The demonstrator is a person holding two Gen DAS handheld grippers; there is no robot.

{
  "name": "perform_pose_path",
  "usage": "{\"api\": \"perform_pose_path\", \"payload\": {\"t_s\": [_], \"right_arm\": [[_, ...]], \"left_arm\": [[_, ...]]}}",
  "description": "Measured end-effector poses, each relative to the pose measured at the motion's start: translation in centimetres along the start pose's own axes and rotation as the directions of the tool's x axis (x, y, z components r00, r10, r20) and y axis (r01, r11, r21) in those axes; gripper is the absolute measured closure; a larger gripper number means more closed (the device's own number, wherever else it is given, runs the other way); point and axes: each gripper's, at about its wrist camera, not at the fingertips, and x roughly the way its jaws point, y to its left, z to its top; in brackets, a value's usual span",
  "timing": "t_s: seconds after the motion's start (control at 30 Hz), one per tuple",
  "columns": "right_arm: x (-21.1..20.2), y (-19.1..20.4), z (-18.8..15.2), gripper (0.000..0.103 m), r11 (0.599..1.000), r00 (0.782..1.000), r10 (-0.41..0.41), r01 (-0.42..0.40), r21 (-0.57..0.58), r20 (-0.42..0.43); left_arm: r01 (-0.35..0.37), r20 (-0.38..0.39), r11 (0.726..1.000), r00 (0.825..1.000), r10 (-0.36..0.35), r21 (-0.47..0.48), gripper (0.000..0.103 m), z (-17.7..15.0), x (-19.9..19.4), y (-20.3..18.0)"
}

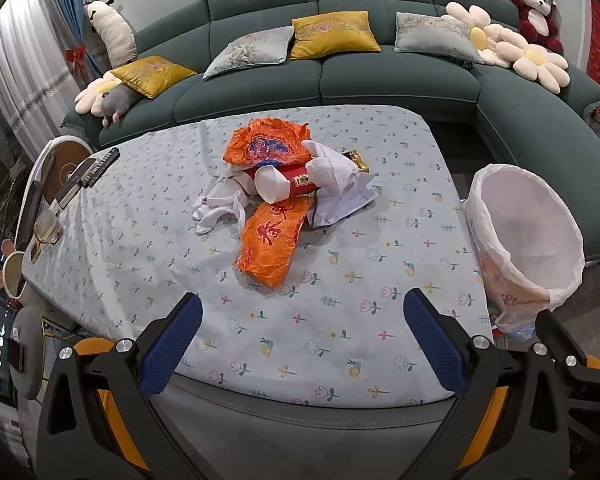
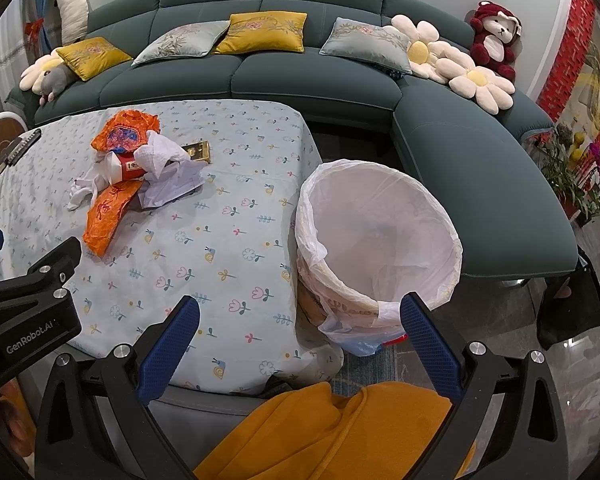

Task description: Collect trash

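A heap of trash lies mid-table: an orange wrapper (image 1: 269, 238) (image 2: 110, 212) at the front, a second orange wrapper (image 1: 266, 144) (image 2: 124, 130) behind, a red and white carton (image 1: 286, 184) (image 2: 124, 168), crumpled white tissues (image 1: 220, 206) (image 2: 156, 152) and paper (image 1: 342, 202). A bin lined with a white bag (image 1: 526, 232) (image 2: 380, 232) stands off the table's right edge. My left gripper (image 1: 302, 340) is open above the near table edge, short of the heap. My right gripper (image 2: 300, 342) is open, near the bin's front rim; nothing is between either pair of fingers.
The table wears a pale floral cloth (image 1: 340, 300) (image 2: 228, 240). A gold box (image 2: 198, 152) lies behind the heap. A remote (image 1: 100, 166) and a glass (image 1: 46, 228) sit at the left edge. A green sofa (image 1: 340, 76) curves behind and to the right. Yellow cloth (image 2: 332, 432) lies below the right gripper.
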Motion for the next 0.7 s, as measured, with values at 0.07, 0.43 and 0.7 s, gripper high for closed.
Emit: {"api": "perform_pose_path", "payload": {"t_s": [0.07, 0.43, 0.7], "right_arm": [[0.0, 0.0, 0.01, 0.007, 1.0, 1.0, 0.0, 0.0, -0.001, 0.0], [0.03, 0.01, -0.05, 0.007, 1.0, 1.0, 0.0, 0.0, 0.002, -0.003], [0.03, 0.01, -0.07, 0.007, 1.0, 1.0, -0.001, 0.001, 0.001, -0.002]], "left_arm": [[0.004, -0.004, 1.0, 1.0, -0.004, -0.001, 0.007, -0.04, 0.03, 0.02], [0.012, -0.026, 1.0, 1.0, -0.013, -0.008, 0.007, -0.16, 0.34, 0.07], [0.018, -0.022, 1.0, 1.0, -0.018, -0.004, 0.007, -0.2, 0.31, 0.11]]}}
